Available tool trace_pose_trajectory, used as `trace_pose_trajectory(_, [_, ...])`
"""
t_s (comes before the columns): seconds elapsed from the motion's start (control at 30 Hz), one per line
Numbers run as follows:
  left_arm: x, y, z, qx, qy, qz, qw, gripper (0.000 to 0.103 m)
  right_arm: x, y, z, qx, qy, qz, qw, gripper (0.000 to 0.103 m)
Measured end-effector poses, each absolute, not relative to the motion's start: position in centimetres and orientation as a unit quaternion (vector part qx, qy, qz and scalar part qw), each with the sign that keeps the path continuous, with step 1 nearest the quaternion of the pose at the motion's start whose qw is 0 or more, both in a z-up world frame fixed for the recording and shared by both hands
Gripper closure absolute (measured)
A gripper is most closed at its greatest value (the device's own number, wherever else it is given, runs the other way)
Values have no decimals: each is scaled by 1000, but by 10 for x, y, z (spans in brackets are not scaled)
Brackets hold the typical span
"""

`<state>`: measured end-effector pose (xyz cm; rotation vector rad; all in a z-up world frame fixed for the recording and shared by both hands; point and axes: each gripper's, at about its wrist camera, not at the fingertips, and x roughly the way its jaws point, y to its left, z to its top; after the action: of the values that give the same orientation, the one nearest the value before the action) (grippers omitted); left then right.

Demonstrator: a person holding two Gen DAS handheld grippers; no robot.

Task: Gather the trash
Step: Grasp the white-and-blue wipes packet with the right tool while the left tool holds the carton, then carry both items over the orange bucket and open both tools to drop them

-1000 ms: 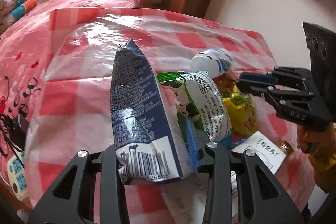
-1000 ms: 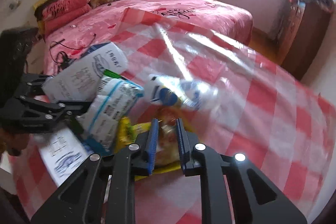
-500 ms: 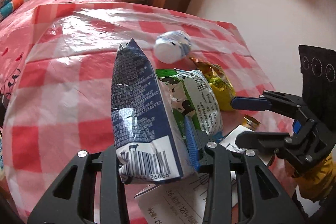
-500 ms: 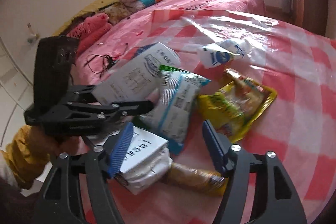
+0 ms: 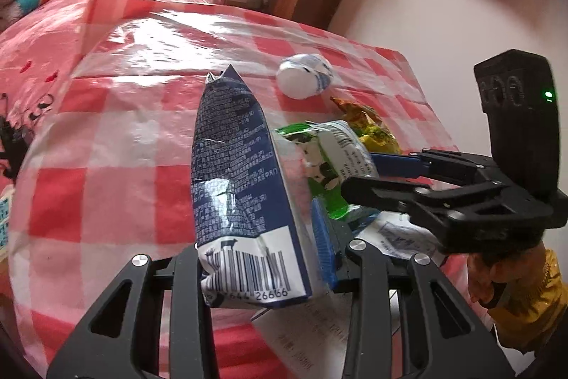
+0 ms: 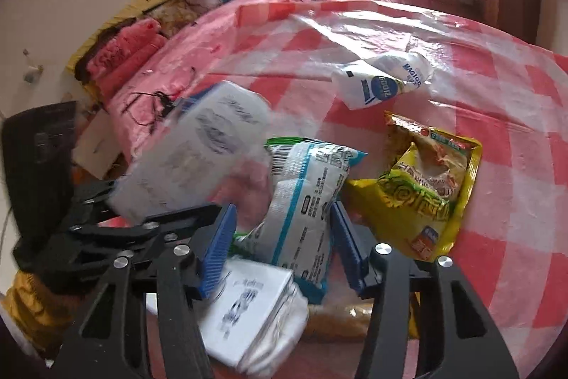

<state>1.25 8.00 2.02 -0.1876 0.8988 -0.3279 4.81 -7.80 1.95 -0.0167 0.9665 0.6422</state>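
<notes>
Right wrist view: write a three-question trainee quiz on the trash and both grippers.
1. True or false: the right gripper is shut on the yellow snack bag.
2. What does the left gripper hold?
A. white bottle
B. dark blue milk pouch
C. paper leaflet
3. Fill in: the right gripper's open blue pads straddle the green and white ____ pouch.

Key:
1. False; its jaws are open and the yellow bag lies apart on the red checked tablecloth.
2. B, the dark blue milk pouch.
3. milk
</notes>
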Motion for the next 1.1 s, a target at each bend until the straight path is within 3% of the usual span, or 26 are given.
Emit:
trace_pose_trajectory(0.27, [3,101,25,-109,423,-137,889,66,65,-66,10,-21,467,275,840,48])
trace_pose_trajectory(0.3, [1,103,26,-110,422,-135,890,66,65,-65,10,-22,465,274,842,55])
trace_pose_trajectory(0.5, [-16,113,31,-118,411,-125,895,66,59,-68,12,-11,441,270,856,65])
trace_pose_trajectory(0.83, [-58,128,48,-132,390,-112,904,66,25,-81,59,27,350,278,894,66])
trace_pose_trajectory(1.1, [-89,138,58,-143,375,-100,910,66,-1,-85,89,68,322,294,897,66])
